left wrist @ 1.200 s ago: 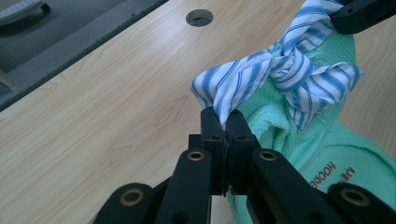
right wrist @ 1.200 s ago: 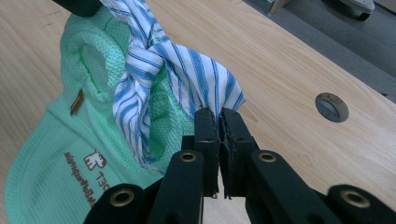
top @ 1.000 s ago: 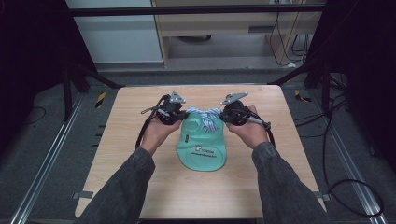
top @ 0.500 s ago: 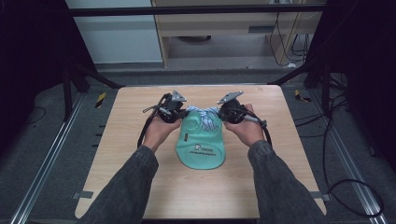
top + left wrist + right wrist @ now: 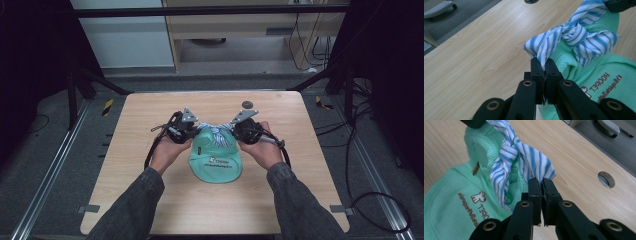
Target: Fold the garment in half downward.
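Note:
A mint-green waffle-knit bag (image 5: 216, 160) with a brown printed logo lies on the wooden table (image 5: 150, 125). A blue-and-white striped cloth tie (image 5: 215, 132) is knotted at its far end. My left gripper (image 5: 194, 131) is shut on the left tail of the tie (image 5: 544, 48). My right gripper (image 5: 235, 131) is shut on the right tail (image 5: 536, 167). The knot (image 5: 569, 32) sits between the two grippers over the green fabric (image 5: 446, 202), and the other gripper's black tip (image 5: 621, 3) shows past it.
A round dark hole (image 5: 246, 104) sits in the tabletop behind the right gripper, also seen as the round hole (image 5: 606, 179). Black frame bars and cables surround the table. Bare wood lies to the left, right and front of the bag.
Both hands have stayed almost in place, drawn a touch closer to the bag's tie. Both grips on the striped tails are unchanged.

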Tool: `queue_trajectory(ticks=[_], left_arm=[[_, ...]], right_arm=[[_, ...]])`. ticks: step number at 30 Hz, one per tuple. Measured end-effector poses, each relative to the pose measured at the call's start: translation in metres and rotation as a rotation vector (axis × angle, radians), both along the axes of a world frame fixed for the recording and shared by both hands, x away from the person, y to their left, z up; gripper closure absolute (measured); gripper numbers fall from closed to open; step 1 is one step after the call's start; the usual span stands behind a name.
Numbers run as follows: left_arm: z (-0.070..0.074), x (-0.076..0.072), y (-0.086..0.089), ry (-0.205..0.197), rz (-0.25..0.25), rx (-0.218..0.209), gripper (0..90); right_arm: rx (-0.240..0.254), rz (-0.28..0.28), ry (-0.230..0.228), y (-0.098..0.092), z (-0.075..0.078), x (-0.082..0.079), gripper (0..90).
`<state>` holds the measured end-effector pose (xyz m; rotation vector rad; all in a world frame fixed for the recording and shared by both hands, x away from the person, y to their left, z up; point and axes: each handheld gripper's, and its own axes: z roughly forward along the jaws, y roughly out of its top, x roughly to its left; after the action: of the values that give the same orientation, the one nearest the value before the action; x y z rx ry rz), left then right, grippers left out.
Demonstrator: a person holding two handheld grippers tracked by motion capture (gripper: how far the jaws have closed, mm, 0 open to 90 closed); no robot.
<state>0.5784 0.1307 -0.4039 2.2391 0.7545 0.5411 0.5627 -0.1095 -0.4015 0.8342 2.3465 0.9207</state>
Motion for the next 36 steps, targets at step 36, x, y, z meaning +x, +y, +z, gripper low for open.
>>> queue_trajectory(ticks=[36], left_arm=[[-0.023, -0.042, 0.009, 0.023, -0.04, -0.078, 87.1]], right_arm=[[0.021, 0.076, -0.015, -0.006, -0.012, -0.05, 86.6]])
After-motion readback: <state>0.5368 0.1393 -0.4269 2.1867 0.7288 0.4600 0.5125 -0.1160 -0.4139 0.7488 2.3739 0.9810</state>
